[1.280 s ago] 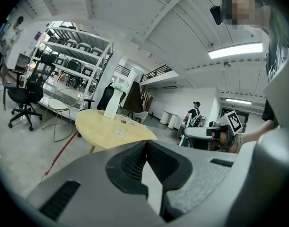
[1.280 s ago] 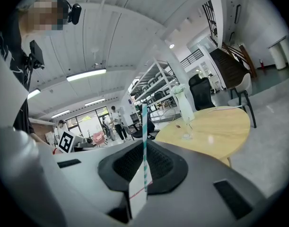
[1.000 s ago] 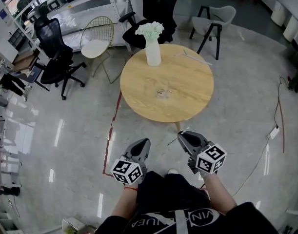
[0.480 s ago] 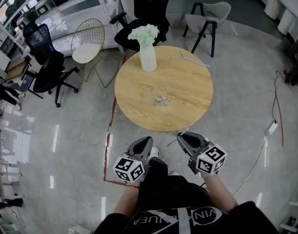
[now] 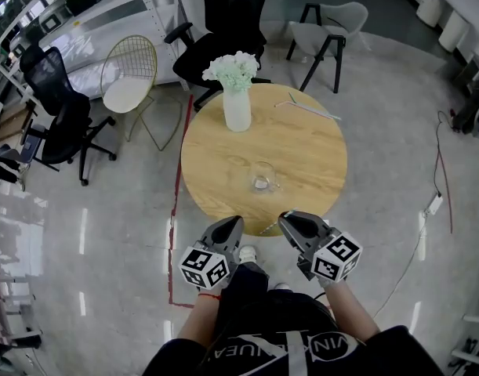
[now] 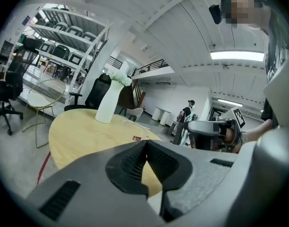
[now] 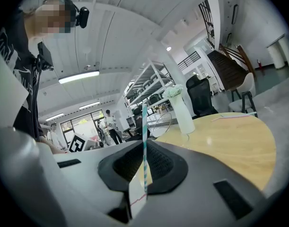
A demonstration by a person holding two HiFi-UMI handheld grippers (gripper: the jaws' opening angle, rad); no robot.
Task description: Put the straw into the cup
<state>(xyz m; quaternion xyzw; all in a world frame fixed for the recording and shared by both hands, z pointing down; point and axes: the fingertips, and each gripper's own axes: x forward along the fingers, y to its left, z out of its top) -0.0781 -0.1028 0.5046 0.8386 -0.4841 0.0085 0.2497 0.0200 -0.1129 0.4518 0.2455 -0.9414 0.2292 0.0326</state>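
Observation:
A clear glass cup (image 5: 262, 178) stands on the round wooden table (image 5: 310, 159), near its front edge. My right gripper (image 5: 291, 222) hovers at that edge, shut on a teal-and-white striped straw (image 7: 144, 126) that stands upright between its jaws, with a white paper tag (image 7: 137, 196) at its lower end. In the right gripper view the cup (image 7: 184, 139) shows faintly just past the jaws. My left gripper (image 5: 230, 229) hangs level beside the right one, jaws shut with nothing between them (image 6: 145, 144).
A white vase with white flowers (image 5: 237, 99) stands at the table's far side, with loose straws (image 5: 308, 108) to its right. A black office chair (image 5: 223, 22), a wire chair (image 5: 129, 77) and a grey chair (image 5: 329, 26) ring the table. A cable (image 5: 441, 171) runs over the floor at the right.
The person has walked up to the table, so it lies closer in the head view. Both grippers have come forward to its front edge, still held side by side.

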